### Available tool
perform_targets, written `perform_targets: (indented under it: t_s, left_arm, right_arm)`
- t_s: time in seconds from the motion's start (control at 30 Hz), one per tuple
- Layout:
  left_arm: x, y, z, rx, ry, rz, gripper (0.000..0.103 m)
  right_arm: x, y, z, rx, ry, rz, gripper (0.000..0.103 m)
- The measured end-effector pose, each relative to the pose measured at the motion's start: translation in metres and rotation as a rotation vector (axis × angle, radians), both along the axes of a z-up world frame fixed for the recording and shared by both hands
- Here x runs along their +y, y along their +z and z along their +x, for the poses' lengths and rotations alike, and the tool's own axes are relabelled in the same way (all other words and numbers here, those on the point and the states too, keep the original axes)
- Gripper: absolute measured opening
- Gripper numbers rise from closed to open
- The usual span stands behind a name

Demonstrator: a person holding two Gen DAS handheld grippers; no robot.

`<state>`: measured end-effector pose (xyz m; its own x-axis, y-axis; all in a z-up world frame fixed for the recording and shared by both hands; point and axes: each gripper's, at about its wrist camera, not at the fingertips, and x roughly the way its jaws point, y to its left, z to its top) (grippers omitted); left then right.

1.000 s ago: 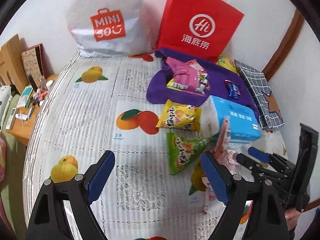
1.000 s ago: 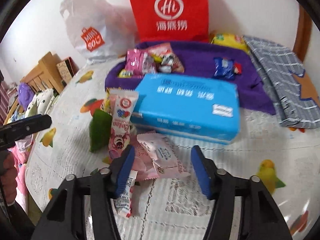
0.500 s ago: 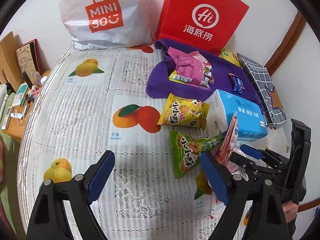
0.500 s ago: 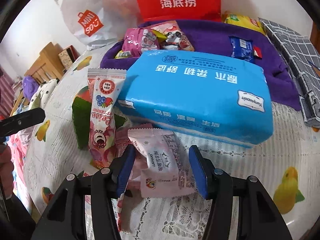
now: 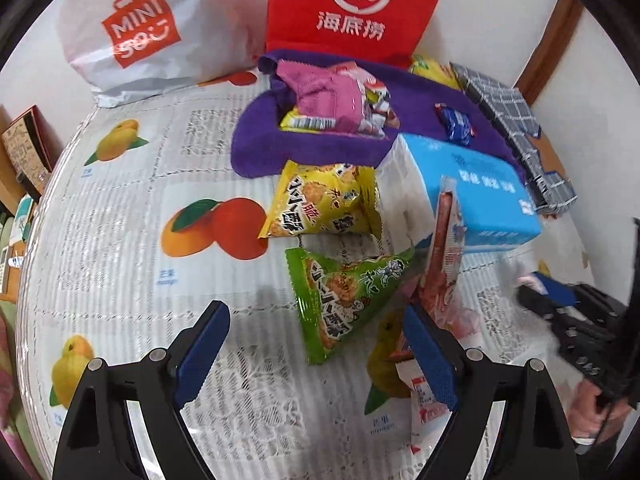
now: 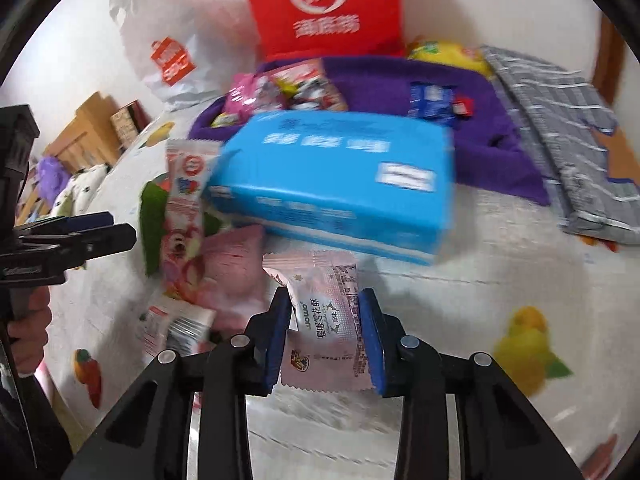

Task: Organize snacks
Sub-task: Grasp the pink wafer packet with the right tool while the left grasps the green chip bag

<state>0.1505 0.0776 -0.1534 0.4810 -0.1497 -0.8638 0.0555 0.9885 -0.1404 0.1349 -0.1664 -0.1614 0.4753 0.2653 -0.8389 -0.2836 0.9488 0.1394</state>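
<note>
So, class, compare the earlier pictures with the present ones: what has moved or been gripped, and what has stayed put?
The right gripper has moved in over the pink packet, and its jaws are closing on it. The left gripper has come forward towards the green bag, jaws wide, nothing between them. The blue pack, yellow bag, purple cloth and red bag lie as before.

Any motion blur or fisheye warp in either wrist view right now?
Right wrist view: blue tissue pack and red bag smeared by motion blur, pink snack packet near the lens sharper. Left wrist view: mostly crisp, green snack bag readable; both views bend at the rim.
</note>
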Motion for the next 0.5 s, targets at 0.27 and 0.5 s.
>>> perform_targets:
  t_s: [0.27,0.5]
  left_arm:
    - [-0.011,-0.014,0.015,0.012,-0.019,0.042,0.086]
    - [-0.017,-0.023,0.023,0.025,-0.049,0.032,0.077]
  right_arm:
    - [-0.043,-0.01,-0.004,0.012,-0.122,-0.043,0.035]
    - [-0.044,-0.016,-0.006,0.021,-0.115,-0.049,0.037]
